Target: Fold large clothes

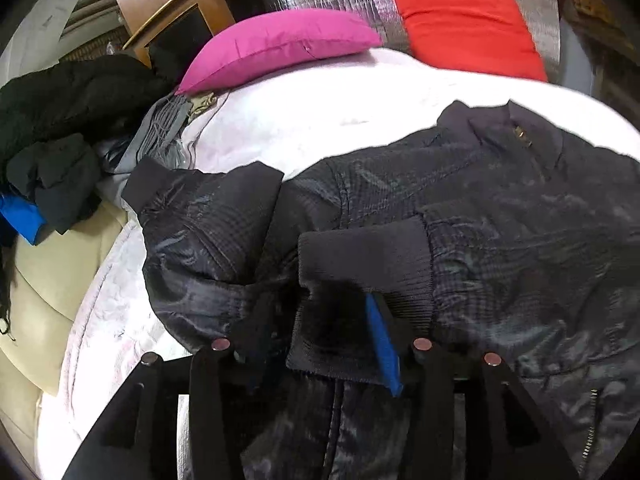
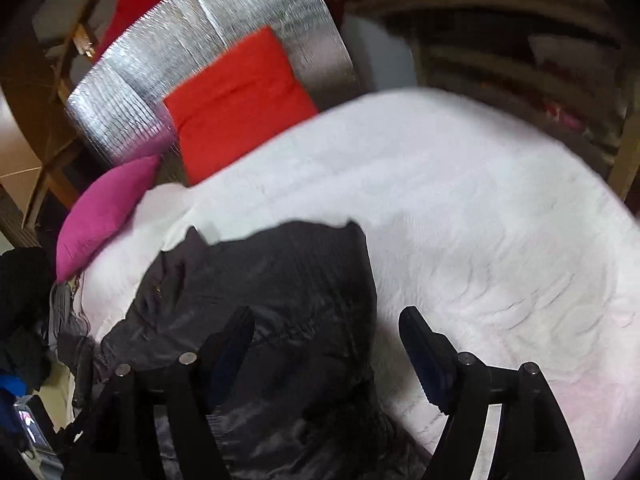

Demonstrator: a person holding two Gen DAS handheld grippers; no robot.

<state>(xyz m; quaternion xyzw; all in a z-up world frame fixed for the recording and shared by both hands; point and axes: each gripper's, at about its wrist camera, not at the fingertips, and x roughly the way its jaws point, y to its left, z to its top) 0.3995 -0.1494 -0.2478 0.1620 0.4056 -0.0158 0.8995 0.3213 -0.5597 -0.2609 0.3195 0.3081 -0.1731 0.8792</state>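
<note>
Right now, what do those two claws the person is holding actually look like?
Both are matte black. The left claw and the right claw each have two flat fingers on slotted black linkage bars joined by round silvery rivets. Blue pads line the fingers' inner faces. No cables, markings or sleeves show.

A dark navy quilted jacket [image 1: 500, 208] lies spread on the white bed [image 1: 320, 120], ribbed-cuff sleeves folded across its front, apparently zipped, collar toward the pillows.
</note>
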